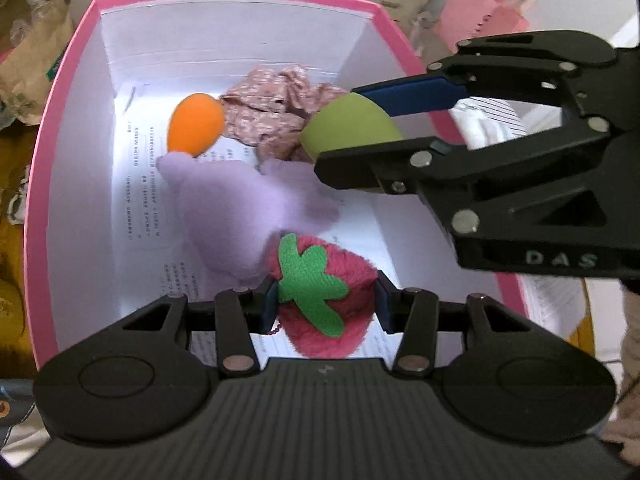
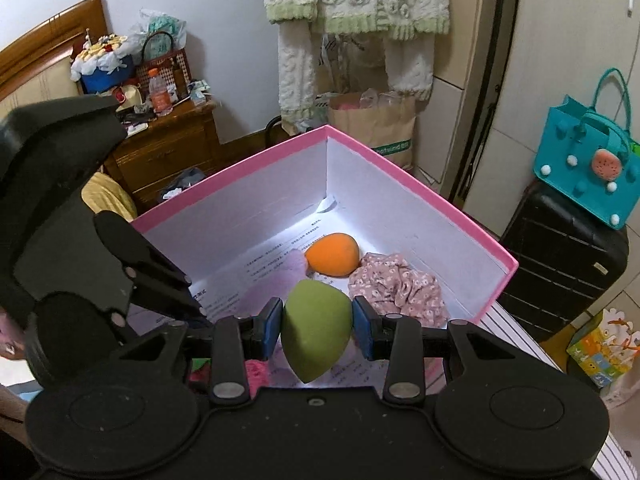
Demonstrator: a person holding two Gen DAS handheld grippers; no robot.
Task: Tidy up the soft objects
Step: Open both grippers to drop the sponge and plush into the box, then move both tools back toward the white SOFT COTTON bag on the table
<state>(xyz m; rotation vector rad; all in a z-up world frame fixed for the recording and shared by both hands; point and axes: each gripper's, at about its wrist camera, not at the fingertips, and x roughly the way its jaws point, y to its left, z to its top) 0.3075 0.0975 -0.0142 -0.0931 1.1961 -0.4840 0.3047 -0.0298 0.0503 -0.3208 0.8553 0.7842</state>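
Observation:
A pink box (image 1: 60,92) with white walls holds an orange sponge egg (image 1: 196,124), a crumpled floral cloth (image 1: 272,112) and a lilac plush (image 1: 244,200). My left gripper (image 1: 324,304) hangs over the box's near side, shut on a pink plush strawberry (image 1: 336,280) with a green felt leaf. My right gripper (image 2: 318,330) is shut on a green sponge egg (image 2: 316,330) above the box (image 2: 420,188); in the left wrist view it comes in from the right (image 1: 348,136) with the green egg (image 1: 348,128). The orange egg (image 2: 332,254) and floral cloth (image 2: 396,284) lie beyond.
Printed paper sheets (image 1: 144,184) line the box floor. A teal bag (image 2: 588,160) sits on a black suitcase (image 2: 560,264) to the right. A wooden cabinet (image 2: 168,152) with clutter and a paper bag (image 2: 376,124) stand behind the box.

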